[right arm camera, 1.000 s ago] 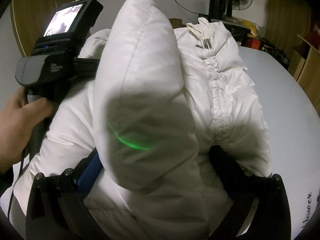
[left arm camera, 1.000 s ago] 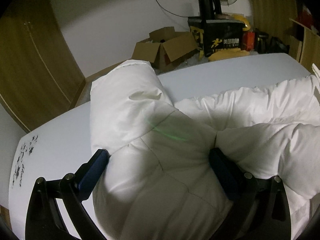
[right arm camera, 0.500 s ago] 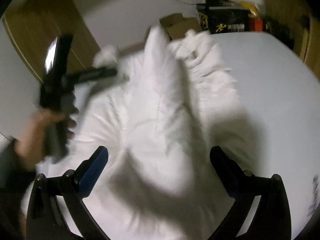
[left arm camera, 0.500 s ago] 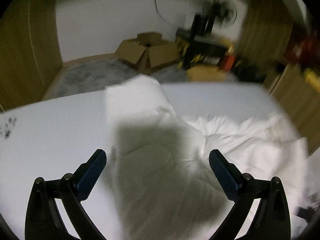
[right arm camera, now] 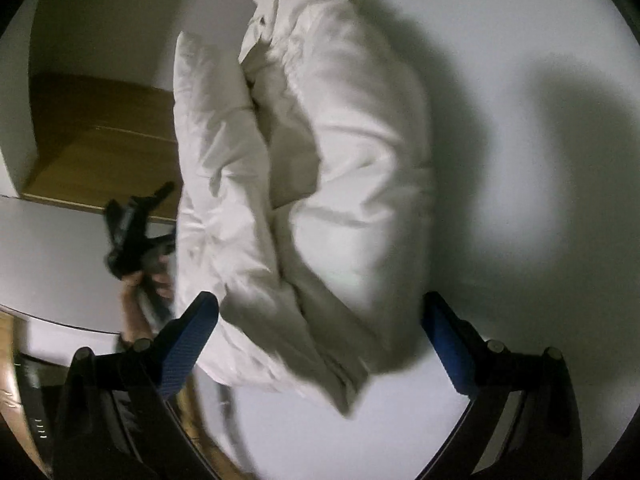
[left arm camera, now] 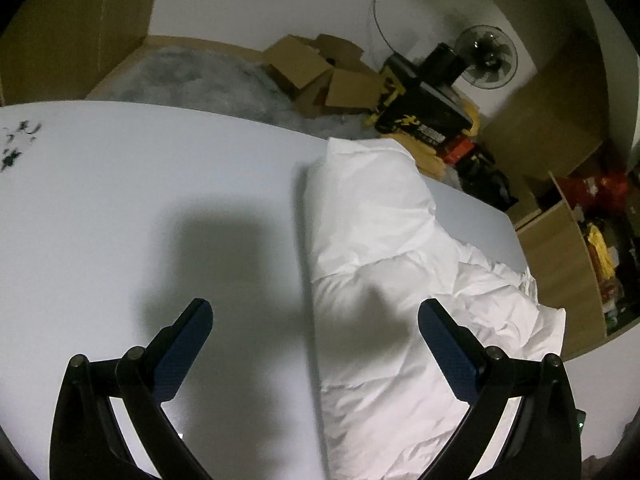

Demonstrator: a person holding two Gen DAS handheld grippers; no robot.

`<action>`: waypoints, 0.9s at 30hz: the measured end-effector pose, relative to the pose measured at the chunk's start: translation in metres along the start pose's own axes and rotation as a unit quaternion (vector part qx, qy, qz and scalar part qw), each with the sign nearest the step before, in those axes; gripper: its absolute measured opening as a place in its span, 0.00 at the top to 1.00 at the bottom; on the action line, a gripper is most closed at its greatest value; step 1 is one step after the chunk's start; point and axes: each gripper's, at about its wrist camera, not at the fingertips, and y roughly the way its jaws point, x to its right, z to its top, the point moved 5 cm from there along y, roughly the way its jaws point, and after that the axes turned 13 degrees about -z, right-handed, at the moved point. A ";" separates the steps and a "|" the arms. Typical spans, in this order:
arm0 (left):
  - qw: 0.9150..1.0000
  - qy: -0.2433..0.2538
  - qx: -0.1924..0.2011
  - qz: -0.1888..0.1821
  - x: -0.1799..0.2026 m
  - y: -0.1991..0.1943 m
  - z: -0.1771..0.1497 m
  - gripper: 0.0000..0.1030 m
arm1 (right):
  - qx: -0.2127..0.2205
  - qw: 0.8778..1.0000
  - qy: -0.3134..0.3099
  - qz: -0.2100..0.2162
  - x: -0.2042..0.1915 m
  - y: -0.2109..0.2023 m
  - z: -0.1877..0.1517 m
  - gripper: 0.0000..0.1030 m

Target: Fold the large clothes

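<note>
Lying folded lengthwise on the white desk [left arm camera: 120, 208], the puffy white jacket [right arm camera: 320, 184] has its two long halves brought in toward the middle, so that a deep crease runs between them down its length; the collar end [right arm camera: 280, 4] sits farthest from the right camera, and the near end trails off in a loose, rumpled corner. Both tongs stand wide and hold nothing: the left tongs [left arm camera: 314, 314] hover over the desk with one blue finger above bare surface and the other above the jacket's edge; the right tongs [right arm camera: 318, 314] hang above the jacket's near end, apart from the cloth. In the right view the other hand-held tool [right arm camera: 132, 228] shows beside the jacket's left side, blurred. Cardboard boxes [left arm camera: 320, 76] and a fan [left arm camera: 486, 58] sit beyond the desk.

My judgement: the lengthwise fold looks done, and the step in hand is a pause between folds; the next move likely calls for each tool to take a corner of one end and carry it over toward the other, halving the length; the puffy filling may spring back, so a firm press along the crease would help.
</note>
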 end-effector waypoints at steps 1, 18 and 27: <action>1.000 -0.001 -0.003 -0.005 0.001 0.005 0.001 0.00 | 0.002 1.000 -0.002 -0.003 -0.001 -0.001 0.002 0.01; 0.978 -0.071 -0.069 -0.185 -0.002 0.098 0.015 0.00 | 0.004 0.997 -0.060 -0.048 0.008 -0.022 0.001 0.27; 0.985 -0.021 -0.096 -0.139 0.016 0.114 0.008 0.19 | 0.012 0.996 -0.071 -0.054 0.000 -0.013 -0.008 0.33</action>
